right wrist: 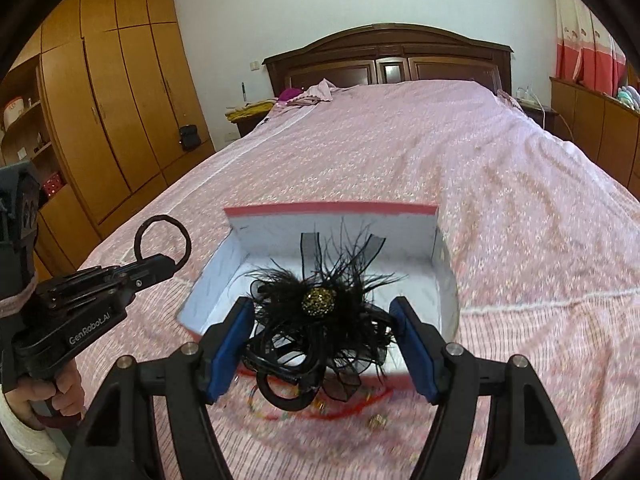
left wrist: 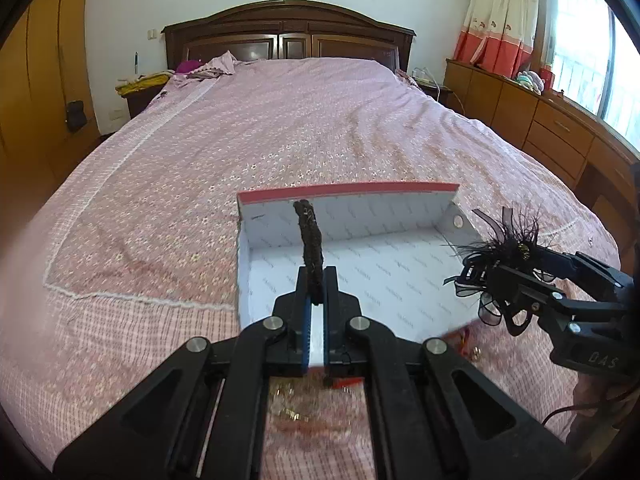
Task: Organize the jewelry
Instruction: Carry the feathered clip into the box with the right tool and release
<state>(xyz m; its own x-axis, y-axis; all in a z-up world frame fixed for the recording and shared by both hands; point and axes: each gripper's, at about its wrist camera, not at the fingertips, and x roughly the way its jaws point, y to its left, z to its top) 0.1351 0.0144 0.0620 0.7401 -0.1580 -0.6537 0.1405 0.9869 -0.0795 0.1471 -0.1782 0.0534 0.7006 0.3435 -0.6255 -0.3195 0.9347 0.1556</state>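
Note:
An open white box with a red rim (left wrist: 360,256) lies on the pink bedspread; it also shows in the right wrist view (right wrist: 340,240). My left gripper (left wrist: 316,284) is shut on a dark brown hair tie (left wrist: 310,240), held over the box's near left side; the tie shows as a loop in the right wrist view (right wrist: 162,240). My right gripper (right wrist: 324,320) is closed on a black feather hair clip with a gold bead (right wrist: 318,302), above the box's near edge; the clip also shows in the left wrist view (left wrist: 504,252).
Small gold and red jewelry pieces (right wrist: 376,420) lie blurred on the bedspread just in front of the box. The bed's wooden headboard (left wrist: 288,36) is far behind. A wardrobe (right wrist: 120,100) stands left, a low cabinet (left wrist: 540,120) right.

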